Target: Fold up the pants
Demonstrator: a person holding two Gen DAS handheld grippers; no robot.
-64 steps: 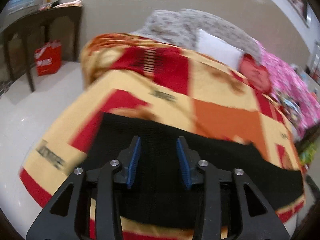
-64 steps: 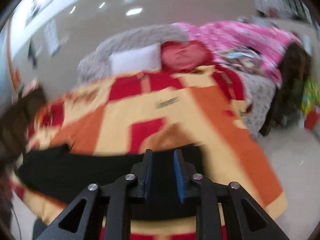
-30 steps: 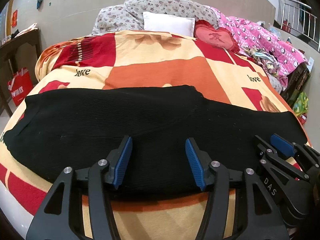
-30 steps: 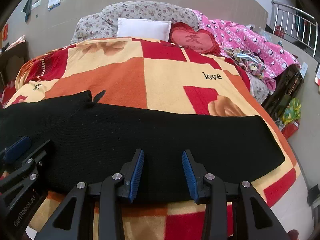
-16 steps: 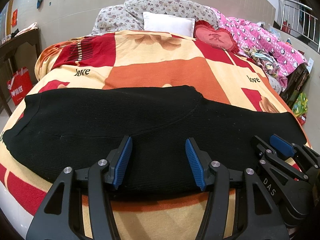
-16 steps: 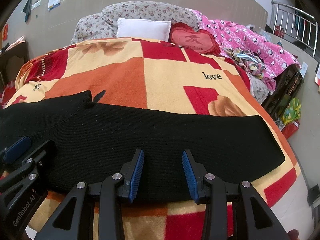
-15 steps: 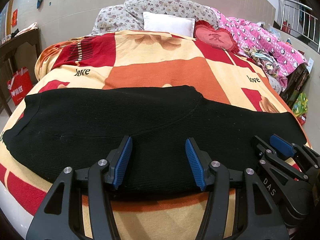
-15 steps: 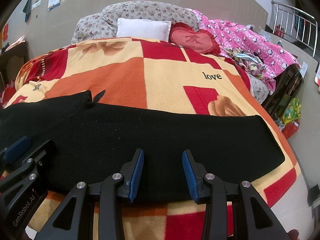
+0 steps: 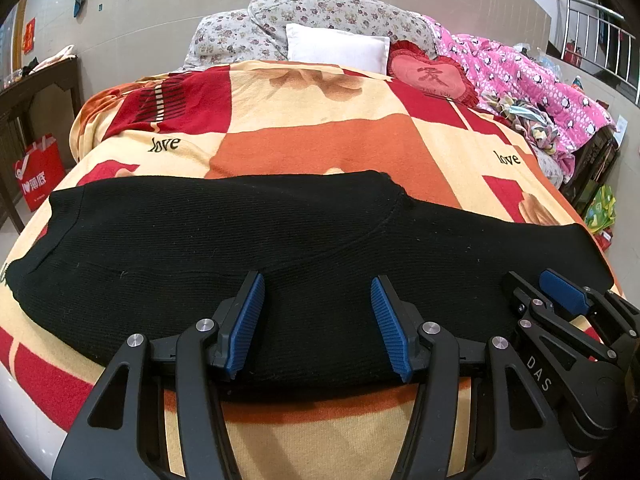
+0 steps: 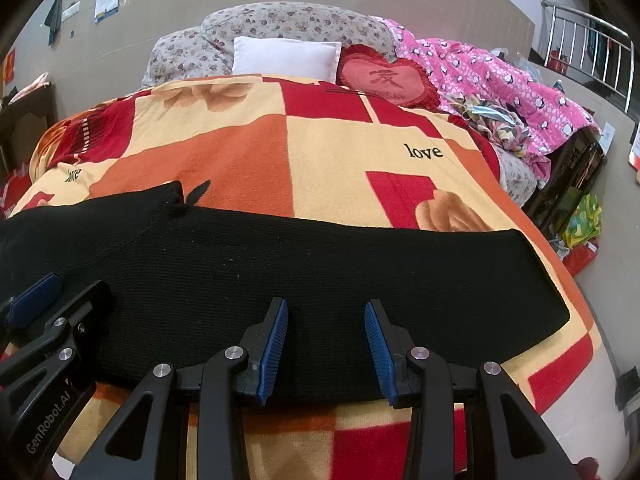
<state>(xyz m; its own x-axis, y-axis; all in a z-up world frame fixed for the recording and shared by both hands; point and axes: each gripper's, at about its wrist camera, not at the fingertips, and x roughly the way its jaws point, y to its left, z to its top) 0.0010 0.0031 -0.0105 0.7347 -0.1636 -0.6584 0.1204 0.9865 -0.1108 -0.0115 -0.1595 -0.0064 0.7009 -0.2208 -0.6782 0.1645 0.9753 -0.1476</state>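
**Bed surface, pants laid out, both grippers poised at near edge**

The work surface is a bed covered with a patchwork blanket (image 9: 320, 148) in red, orange and cream. Nearest, the left gripper (image 9: 318, 324) and right gripper (image 10: 326, 340) hover side by side, jaws spread, holding nothing. Directly ahead of both lie the black pants (image 9: 280, 240), flat on the blanket, long axis running crosswise to the fingers. The wider end lies toward the left gripper, the narrower end toward the right. Fabric is ribbed knit, smooth. Beyond, a white pillow (image 10: 286, 56) sits at the head.
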